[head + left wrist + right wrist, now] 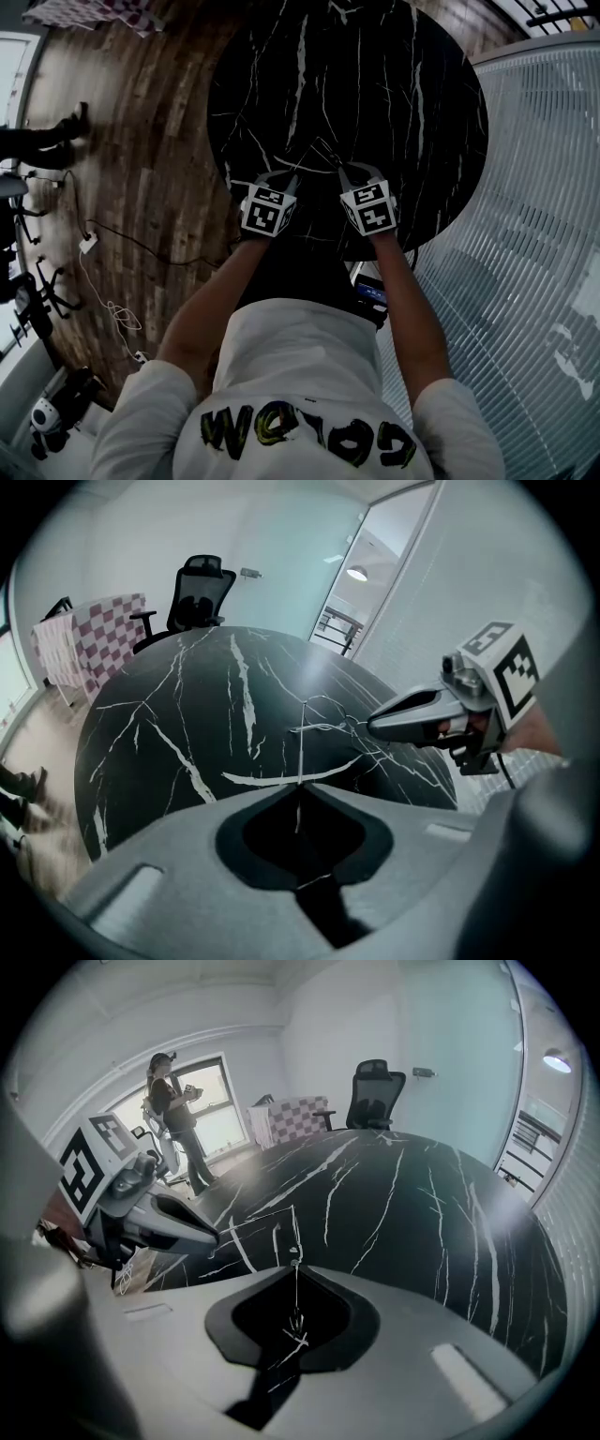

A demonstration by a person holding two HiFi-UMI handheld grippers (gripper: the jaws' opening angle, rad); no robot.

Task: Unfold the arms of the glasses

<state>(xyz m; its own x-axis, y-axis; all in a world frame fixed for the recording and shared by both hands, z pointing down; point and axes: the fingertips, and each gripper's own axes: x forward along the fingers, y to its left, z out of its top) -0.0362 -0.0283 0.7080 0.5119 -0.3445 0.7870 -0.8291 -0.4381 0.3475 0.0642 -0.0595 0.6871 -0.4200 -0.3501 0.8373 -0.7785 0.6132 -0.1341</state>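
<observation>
Thin wire-framed glasses (322,156) hang just above the near part of a round black marble table (375,75), held between my two grippers. My left gripper (293,176) is shut, and in the left gripper view a fine wire of the glasses (301,742) rises straight out of its closed tips (298,783). My right gripper (343,171) is shut too, with a wire and a small hinge (293,1262) pinched at its tips. From each gripper view the other gripper shows at the glasses' far end: the right gripper (373,728) and the left gripper (217,1235).
A black office chair (199,597) and a checked cloth (94,635) stand beyond the table's far side. A person (173,1115) stands by a window. A ribbed glass wall (534,187) runs close on the right. Cables (112,300) lie on the wooden floor at left.
</observation>
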